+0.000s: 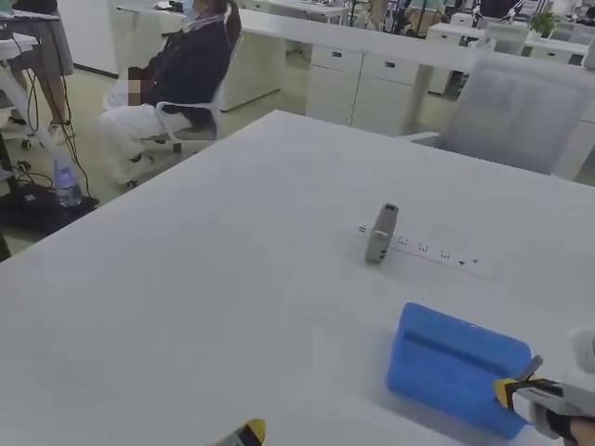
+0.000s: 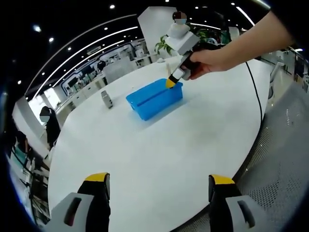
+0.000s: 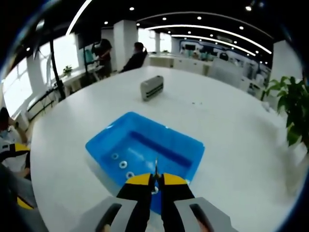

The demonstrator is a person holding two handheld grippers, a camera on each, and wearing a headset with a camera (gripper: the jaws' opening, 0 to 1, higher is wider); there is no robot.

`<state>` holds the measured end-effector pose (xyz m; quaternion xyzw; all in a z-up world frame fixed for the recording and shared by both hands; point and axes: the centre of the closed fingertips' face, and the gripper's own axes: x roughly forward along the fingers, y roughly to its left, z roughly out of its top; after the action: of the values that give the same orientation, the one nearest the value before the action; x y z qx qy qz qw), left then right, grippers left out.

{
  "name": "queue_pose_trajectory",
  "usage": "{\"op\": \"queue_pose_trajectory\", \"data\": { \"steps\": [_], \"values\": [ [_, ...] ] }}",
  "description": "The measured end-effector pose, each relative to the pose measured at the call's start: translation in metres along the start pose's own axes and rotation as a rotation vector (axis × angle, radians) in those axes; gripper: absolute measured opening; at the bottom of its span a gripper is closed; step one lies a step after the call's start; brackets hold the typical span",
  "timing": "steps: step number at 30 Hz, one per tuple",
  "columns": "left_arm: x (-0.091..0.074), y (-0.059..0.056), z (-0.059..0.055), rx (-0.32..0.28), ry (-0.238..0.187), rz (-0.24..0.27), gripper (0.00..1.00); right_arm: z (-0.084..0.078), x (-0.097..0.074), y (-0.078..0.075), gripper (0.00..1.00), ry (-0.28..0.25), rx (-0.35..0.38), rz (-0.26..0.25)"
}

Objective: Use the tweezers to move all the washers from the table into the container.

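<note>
I see a wide white tabletop (image 1: 232, 279), matte and bare over most of its spread. The blue container (image 1: 456, 358) sits at its near right. Beyond it a small grey block (image 1: 381, 232) stands on edge at one end of a flush socket strip (image 1: 423, 249).

My right gripper (image 3: 155, 180) hangs over the container's near rim with its jaws pressed together on the tweezers (image 3: 156, 166), whose thin tip points down into the tray. Three washers (image 3: 123, 164) lie on the container floor, close together near its left wall. I can't make out any washers on the tabletop itself.

My left gripper (image 2: 159, 186) hovers over the open tabletop, well apart from the container, with its jaws spread wide and nothing between them.

The room around me is an open-plan office with rows of white desks and ceiling spots and light strips. A grey chair (image 1: 521, 116) stands at the far edge, and a person (image 1: 177, 74) is seated to the left. A water bottle (image 1: 65, 181) stands on the floor, and a potted plant (image 3: 289, 106) is off to the right.
</note>
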<state>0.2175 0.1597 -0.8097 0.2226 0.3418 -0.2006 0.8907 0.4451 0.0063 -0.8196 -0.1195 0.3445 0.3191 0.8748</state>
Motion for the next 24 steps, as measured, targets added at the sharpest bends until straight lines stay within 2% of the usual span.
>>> {"op": "queue_pose_trajectory", "data": {
  "steps": [3, 6, 7, 10, 12, 13, 15, 16, 18, 21, 24],
  "values": [
    [-0.002, 0.002, 0.003, -0.002, -0.017, 0.011, 0.85, 0.002, 0.001, -0.001, 0.03, -0.012, -0.017, 0.007],
    [-0.002, 0.004, 0.002, -0.017, -0.013, 0.011, 0.82, 0.013, -0.009, -0.003, 0.03, -0.071, 0.007, 0.006],
    [-0.002, 0.005, 0.003, -0.015, -0.017, 0.017, 0.82, 0.014, -0.012, -0.004, 0.03, -0.071, 0.01, 0.009],
    [-0.006, 0.005, 0.008, -0.02, -0.049, 0.017, 0.77, 0.02, -0.026, 0.003, 0.03, -0.093, -0.001, 0.026],
    [-0.008, 0.003, 0.014, -0.055, -0.081, -0.01, 0.74, 0.023, -0.036, 0.009, 0.03, -0.116, -0.018, 0.04],
    [-0.009, 0.002, 0.016, -0.074, -0.092, -0.023, 0.73, 0.028, -0.043, 0.015, 0.03, -0.147, -0.021, 0.062],
    [-0.012, 0.001, 0.023, -0.111, -0.128, -0.051, 0.71, 0.03, -0.055, 0.027, 0.03, -0.169, -0.02, 0.1],
    [-0.013, 0.0, 0.024, -0.135, -0.134, -0.072, 0.69, 0.031, -0.062, 0.033, 0.03, -0.182, -0.021, 0.119],
    [-0.013, -0.001, 0.024, -0.139, -0.128, -0.091, 0.67, 0.031, -0.074, 0.049, 0.03, -0.208, -0.018, 0.181],
    [-0.018, -0.007, 0.031, -0.145, -0.153, -0.133, 0.63, 0.025, -0.092, 0.068, 0.03, -0.206, -0.064, 0.242],
    [-0.024, -0.013, 0.045, -0.101, -0.181, -0.177, 0.54, 0.018, -0.108, 0.088, 0.03, -0.178, -0.103, 0.31]
  ]
}}
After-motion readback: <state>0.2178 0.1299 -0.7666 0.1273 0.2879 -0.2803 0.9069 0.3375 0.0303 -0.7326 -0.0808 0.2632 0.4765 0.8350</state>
